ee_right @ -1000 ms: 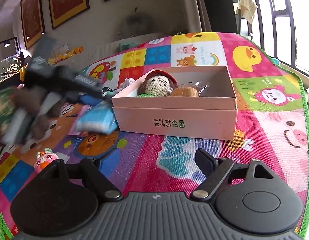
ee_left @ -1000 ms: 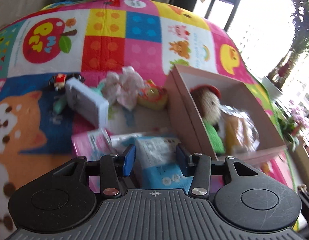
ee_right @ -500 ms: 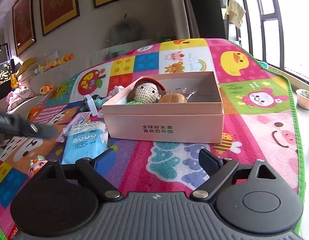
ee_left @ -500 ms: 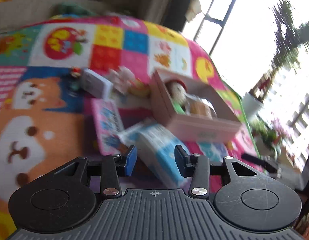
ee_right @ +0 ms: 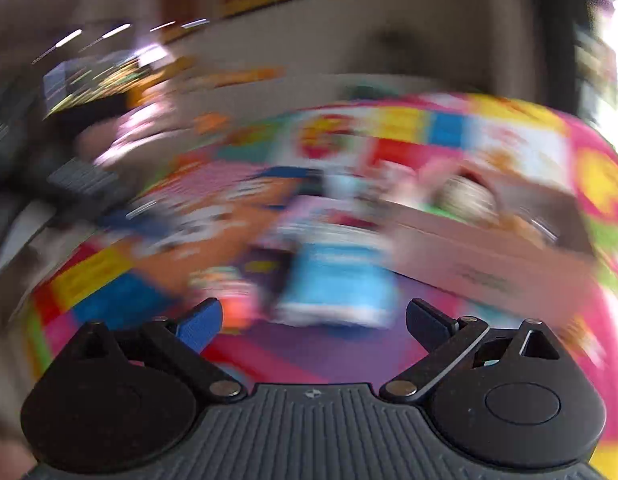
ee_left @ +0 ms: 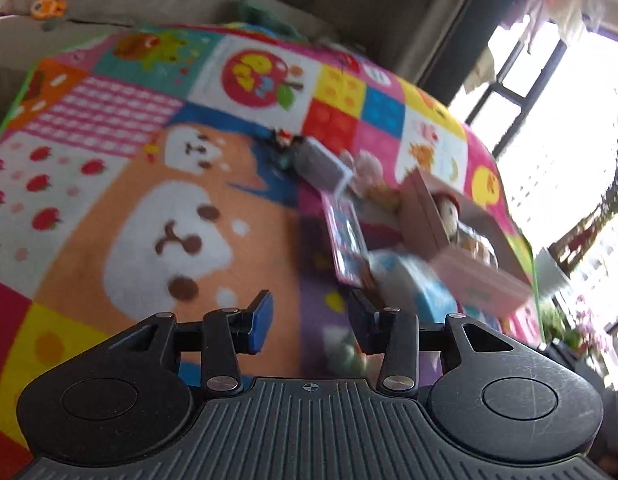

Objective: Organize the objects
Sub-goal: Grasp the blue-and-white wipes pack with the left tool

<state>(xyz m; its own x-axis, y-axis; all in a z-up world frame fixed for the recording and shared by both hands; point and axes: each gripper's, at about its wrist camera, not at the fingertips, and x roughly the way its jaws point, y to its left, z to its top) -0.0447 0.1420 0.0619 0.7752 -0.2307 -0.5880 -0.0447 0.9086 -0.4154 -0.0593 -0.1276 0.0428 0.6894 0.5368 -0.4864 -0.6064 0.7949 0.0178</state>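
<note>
Hovering over a colourful cartoon play mat (ee_left: 157, 216), the left gripper (ee_left: 311, 322) has its jaws narrowly parted with nothing between the blue pads; only mat shows in the gap. To the right of it lies a cluster of things to be sorted: a light-blue packet (ee_left: 421, 280) on the mat just beside the near corner of an open pink cardboard box (ee_left: 481, 280), a pink picture card (ee_left: 347, 240) touching the packet's far side, and a grey-and-white boxy item (ee_left: 323, 164) farther back next to a small dark toy (ee_left: 283, 146). Inside the box sits a crocheted doll (ee_left: 449, 210) with a red cap.

The right wrist view is heavily motion-blurred. The right gripper (ee_right: 313, 322) has its jaws spread wide and opening, empty, with the blue packet (ee_right: 337, 280) on the mat just ahead of them and the pink box (ee_right: 489, 268) to the right.
</note>
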